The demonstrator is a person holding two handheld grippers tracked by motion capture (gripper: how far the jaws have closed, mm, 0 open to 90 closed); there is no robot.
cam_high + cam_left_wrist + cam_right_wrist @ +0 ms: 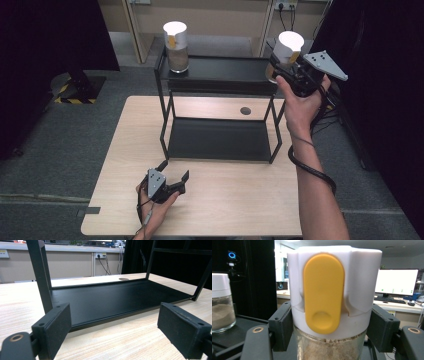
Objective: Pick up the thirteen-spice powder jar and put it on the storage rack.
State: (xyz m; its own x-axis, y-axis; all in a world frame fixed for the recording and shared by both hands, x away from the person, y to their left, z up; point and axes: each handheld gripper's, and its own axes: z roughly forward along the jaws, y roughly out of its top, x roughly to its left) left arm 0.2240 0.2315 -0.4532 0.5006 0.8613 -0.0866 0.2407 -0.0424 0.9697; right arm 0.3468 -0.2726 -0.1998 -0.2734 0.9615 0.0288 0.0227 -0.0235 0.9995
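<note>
- The right gripper [281, 70] is clamped on a glass jar [286, 54] with a white lid — in the right gripper view both black pads [282, 325] press the jar [332, 305] just under the lid, whose yellow flip tab [323, 293] faces the camera.
- The jar, holding a tan granular fill, sits at the right end of the top shelf [220, 70] of a black two-tier metal rack [218, 137]; whether it touches the shelf cannot be told.
- A second jar [176, 46] of the same kind stands upright at the left end of that shelf, well apart from the first.
- The left gripper [175, 175] rests low over the table [230, 200] in front of the rack, its jaws spread wide with nothing between them; its own view looks along the empty lower shelf [117, 297].
- The table is light wood grain with a small round grommet [245, 110] behind the rack.
- Around it lies grey carpet [60, 145], with dark curtains [45, 45] at both sides — a beige wall with power sockets [101, 255] runs behind.
- A lit monitor [396, 282] stands on a desk beyond the held jar.
</note>
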